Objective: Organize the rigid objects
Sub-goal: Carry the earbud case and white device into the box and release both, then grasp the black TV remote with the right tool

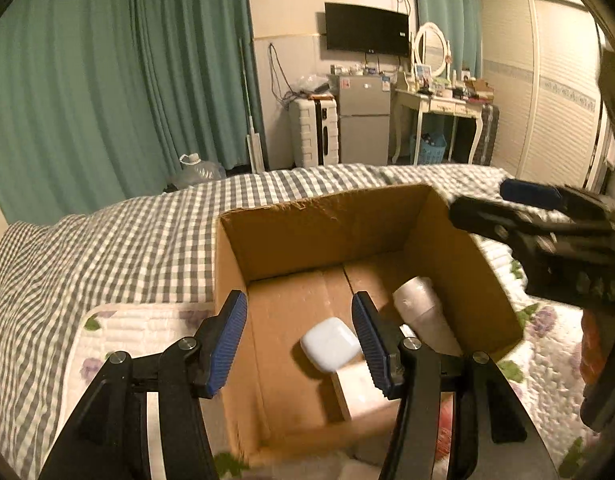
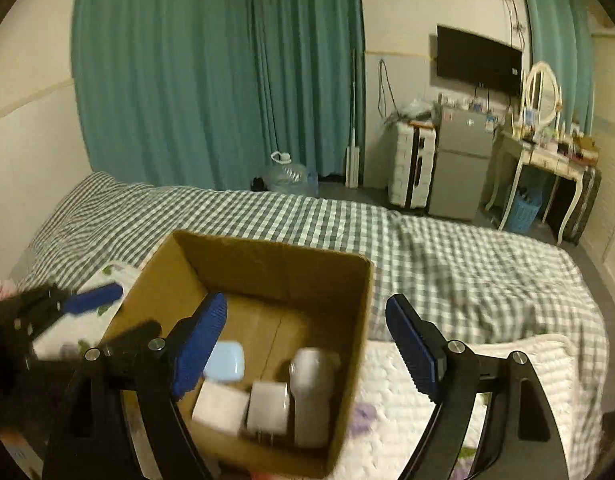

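Progress looked nearly done: the open brown cardboard box [image 2: 267, 280] on the checked bed [image 2: 467, 272] already held a rounded white case [image 1: 330, 344], a grey cylinder [image 2: 309, 396] and two white blocks. Both the left claw [image 1: 299, 340] and right claw [image 2: 307, 348] hung spread and empty above it; nothing loose showed outside.

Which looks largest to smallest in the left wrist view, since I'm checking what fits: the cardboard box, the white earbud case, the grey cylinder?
1. cardboard box, by far the largest.
2. grey cylinder, though partly hidden.
3. white earbud case; close to the cylinder, so unsure.
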`<state>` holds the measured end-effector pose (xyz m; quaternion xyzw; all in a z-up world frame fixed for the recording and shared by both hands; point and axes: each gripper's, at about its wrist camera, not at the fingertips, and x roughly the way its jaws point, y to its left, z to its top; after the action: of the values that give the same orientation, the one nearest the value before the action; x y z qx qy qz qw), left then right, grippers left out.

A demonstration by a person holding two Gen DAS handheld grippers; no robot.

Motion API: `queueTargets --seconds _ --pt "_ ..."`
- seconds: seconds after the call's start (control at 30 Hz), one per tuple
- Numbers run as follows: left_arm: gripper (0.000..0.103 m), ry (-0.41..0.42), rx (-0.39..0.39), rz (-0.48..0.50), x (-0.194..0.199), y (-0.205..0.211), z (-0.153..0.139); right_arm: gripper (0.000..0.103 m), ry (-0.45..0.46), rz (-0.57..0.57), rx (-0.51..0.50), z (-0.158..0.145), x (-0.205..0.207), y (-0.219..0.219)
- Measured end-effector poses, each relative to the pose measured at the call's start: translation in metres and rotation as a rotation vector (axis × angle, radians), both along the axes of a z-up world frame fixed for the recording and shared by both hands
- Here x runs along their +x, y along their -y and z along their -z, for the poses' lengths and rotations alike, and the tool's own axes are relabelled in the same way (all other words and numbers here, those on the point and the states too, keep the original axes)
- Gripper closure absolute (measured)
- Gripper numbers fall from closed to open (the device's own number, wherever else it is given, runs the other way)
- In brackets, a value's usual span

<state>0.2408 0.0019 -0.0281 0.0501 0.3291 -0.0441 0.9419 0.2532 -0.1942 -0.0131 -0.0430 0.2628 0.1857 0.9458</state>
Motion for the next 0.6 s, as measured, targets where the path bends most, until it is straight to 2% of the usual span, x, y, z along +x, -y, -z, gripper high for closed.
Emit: queueTargets --seconds 0.1,0.23,0.33,0.43,0.5,0.6 --pt "0.046 0.014 -0.020 -0.012 -0.027 -0.002 -0.012 0.021 0.019 -0.012 0.000 0.001 -0.046 0.012" --pt "0.045 0.004 -0.015 -0.045 -0.068 -0.007 -0.014 0.021 -0.030 -0.035 -0.006 0.022 -0.098 0.020" --pt "0.045 -0.019 -0.012 -0.068 -0.095 -0.011 -0.005 0.021 -0.085 -0.066 -0.035 0.046 -0.124 0.016" --pt "0.045 -0.062 -0.046 -0.099 -0.119 -0.022 0.013 0.021 -0.170 -0.109 -0.079 0.078 -0.143 0.004" --pt "0.045 -0.086 -0.055 -0.111 -0.131 -0.025 0.025 0.021 -0.225 -0.162 -0.126 0.100 -0.151 -0.009" --pt "0.045 -0.128 -0.043 -0.132 -0.143 -0.031 0.051 0.024 -0.259 -0.203 -0.285 0.127 -0.154 -0.038"
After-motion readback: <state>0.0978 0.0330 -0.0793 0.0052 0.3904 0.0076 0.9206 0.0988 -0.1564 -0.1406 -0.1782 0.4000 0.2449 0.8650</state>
